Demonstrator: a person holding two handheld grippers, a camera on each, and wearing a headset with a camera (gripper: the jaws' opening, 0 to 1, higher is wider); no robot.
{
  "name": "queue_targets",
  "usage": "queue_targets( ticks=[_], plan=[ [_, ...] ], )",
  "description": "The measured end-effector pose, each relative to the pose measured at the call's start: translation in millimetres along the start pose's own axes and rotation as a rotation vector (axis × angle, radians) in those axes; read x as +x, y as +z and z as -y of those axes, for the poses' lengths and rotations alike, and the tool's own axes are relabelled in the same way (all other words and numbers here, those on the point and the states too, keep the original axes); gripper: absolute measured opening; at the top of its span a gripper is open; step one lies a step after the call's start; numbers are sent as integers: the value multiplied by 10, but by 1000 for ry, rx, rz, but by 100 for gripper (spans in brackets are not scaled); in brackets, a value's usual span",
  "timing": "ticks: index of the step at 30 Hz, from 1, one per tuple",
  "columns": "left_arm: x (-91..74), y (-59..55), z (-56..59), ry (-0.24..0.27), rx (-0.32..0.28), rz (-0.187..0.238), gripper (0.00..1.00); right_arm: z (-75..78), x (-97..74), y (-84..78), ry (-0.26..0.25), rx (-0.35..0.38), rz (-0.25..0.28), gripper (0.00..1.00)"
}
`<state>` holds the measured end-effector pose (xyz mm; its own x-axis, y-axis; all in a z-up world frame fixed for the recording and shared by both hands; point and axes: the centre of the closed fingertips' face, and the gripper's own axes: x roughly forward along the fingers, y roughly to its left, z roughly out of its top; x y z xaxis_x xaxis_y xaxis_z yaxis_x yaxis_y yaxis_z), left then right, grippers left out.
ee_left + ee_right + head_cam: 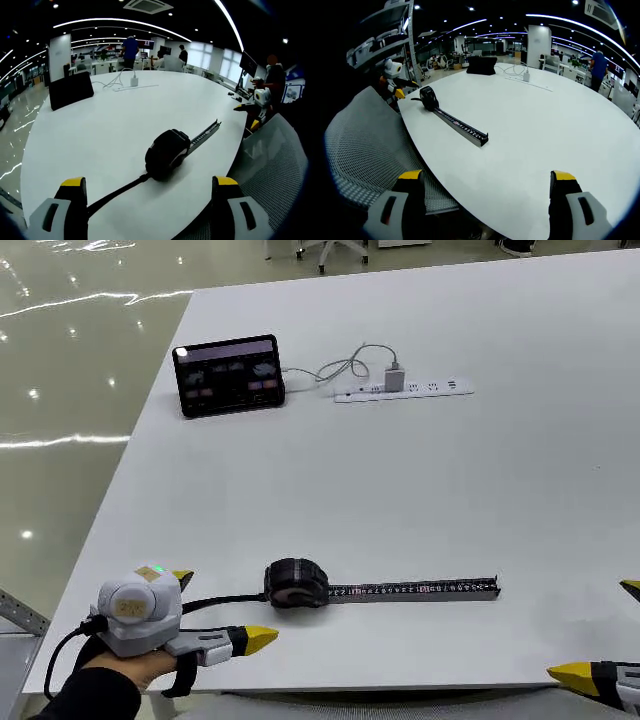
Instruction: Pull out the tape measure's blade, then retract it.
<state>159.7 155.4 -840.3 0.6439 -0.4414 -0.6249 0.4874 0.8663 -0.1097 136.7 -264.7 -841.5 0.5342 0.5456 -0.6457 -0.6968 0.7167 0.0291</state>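
Left hand-held gripper [222, 606], rounded tape measure [296, 583]

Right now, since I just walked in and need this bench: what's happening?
A person works two handheld grippers at a white table. The tape measure lies there, its blade pulled out flat. The left gripper sits open near the case, the right gripper open off the blade's tip; neither holds anything.
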Motion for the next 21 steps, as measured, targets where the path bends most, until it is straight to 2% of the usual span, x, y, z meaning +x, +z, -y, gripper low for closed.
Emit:
queue_targets(
  ticks=[3, 6, 7, 9, 10, 15, 17, 18, 19, 21],
  plan=[
    [40, 54, 42, 19, 24, -39, 100, 3, 15, 44, 6, -21, -6, 100],
    [82, 120, 58, 26, -8, -57, 100, 18, 29, 73, 7, -24, -3, 100],
    [88, 153, 75, 22, -16, -49, 100, 19, 37, 77, 8, -22, -4, 100],
    [126, 199, 180, -13, -58, -48, 100, 3, 48, 105, 14, -25, 1, 100],
    [143, 215, 225, -25, -57, -51, 100, 1, 56, 108, 18, -24, 1, 100],
    [221, 275, 323, 11, -30, -86, 100, -2, 79, 136, 25, -43, -5, 100],
    [236, 277, 308, 52, -49, -118, 100, -8, 86, 161, 30, -49, -5, 100],
    [244, 303, 308, 61, -57, -112, 100, -9, 89, 170, 32, -53, -5, 100],
    [261, 315, 296, 84, -93, -112, 100, -8, 96, 185, 33, -60, -6, 99],
    [296, 341, 277, 116, -112, -106, 100, -4, 106, 213, 36, -67, -5, 99]
  ],
)
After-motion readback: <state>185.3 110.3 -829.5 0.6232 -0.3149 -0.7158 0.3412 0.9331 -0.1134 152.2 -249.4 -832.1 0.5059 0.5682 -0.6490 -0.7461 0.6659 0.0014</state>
